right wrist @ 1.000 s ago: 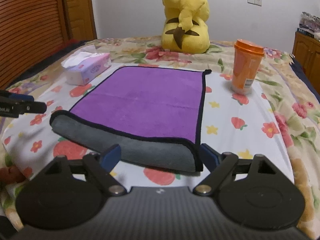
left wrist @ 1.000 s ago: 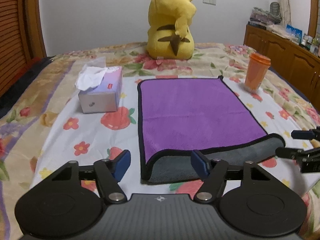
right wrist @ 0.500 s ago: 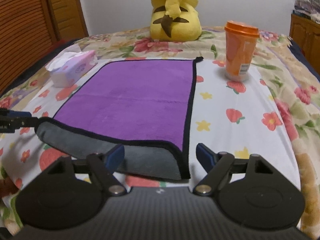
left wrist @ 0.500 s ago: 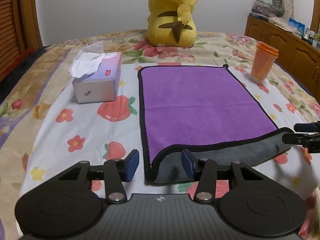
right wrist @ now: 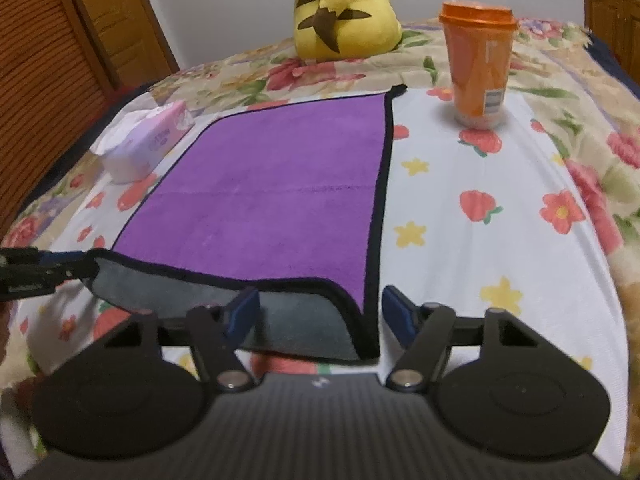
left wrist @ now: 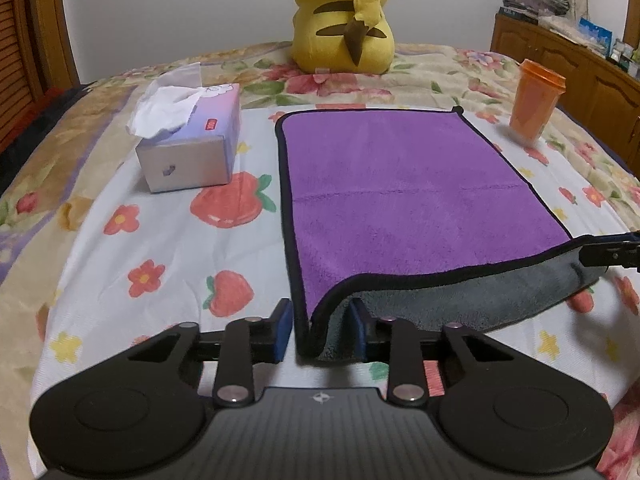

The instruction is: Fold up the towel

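Note:
A purple towel [left wrist: 404, 196] with a black hem and grey underside lies flat on the flowered bedsheet; it also shows in the right wrist view [right wrist: 280, 184]. Its near edge is curled up, showing the grey side. My left gripper [left wrist: 320, 334] has its jaws narrowed around the near left corner, with small gaps still showing beside the cloth. My right gripper [right wrist: 318, 314] is open around the near right corner, jaws well apart. Each gripper's fingers show at the edge of the other's view, at the opposite corner.
A tissue box [left wrist: 192, 144] stands left of the towel. An orange lidded cup [right wrist: 478, 64] stands at the far right. A yellow plush toy [left wrist: 344, 20] sits at the back. Wooden cabinets [left wrist: 568, 68] line the right wall.
Both grippers have moved forward and down onto the near corners of the towel. The left jaws have narrowed steadily around the corner. The right jaws have narrowed a little.

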The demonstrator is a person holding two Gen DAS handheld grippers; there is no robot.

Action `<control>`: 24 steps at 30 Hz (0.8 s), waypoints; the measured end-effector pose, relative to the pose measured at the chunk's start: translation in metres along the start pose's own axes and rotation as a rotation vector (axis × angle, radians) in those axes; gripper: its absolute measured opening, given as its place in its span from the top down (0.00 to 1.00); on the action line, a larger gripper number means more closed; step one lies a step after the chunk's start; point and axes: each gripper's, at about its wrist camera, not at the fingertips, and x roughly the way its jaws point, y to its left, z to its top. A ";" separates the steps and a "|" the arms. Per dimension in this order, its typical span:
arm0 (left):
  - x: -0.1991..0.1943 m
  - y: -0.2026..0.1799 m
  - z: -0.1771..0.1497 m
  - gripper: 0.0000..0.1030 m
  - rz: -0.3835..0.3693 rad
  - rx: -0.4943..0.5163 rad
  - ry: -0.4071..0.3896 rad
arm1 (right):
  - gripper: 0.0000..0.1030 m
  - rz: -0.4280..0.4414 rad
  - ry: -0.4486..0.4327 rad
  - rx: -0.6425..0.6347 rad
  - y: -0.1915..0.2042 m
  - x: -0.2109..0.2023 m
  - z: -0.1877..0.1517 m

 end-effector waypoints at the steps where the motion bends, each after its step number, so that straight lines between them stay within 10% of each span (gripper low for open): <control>1: 0.000 0.000 0.000 0.74 -0.006 0.000 -0.001 | 0.38 0.008 0.002 0.007 -0.001 0.000 0.000; 24: 0.000 -0.006 -0.001 0.94 -0.044 0.006 0.002 | 0.92 0.029 0.037 -0.019 -0.008 0.000 0.001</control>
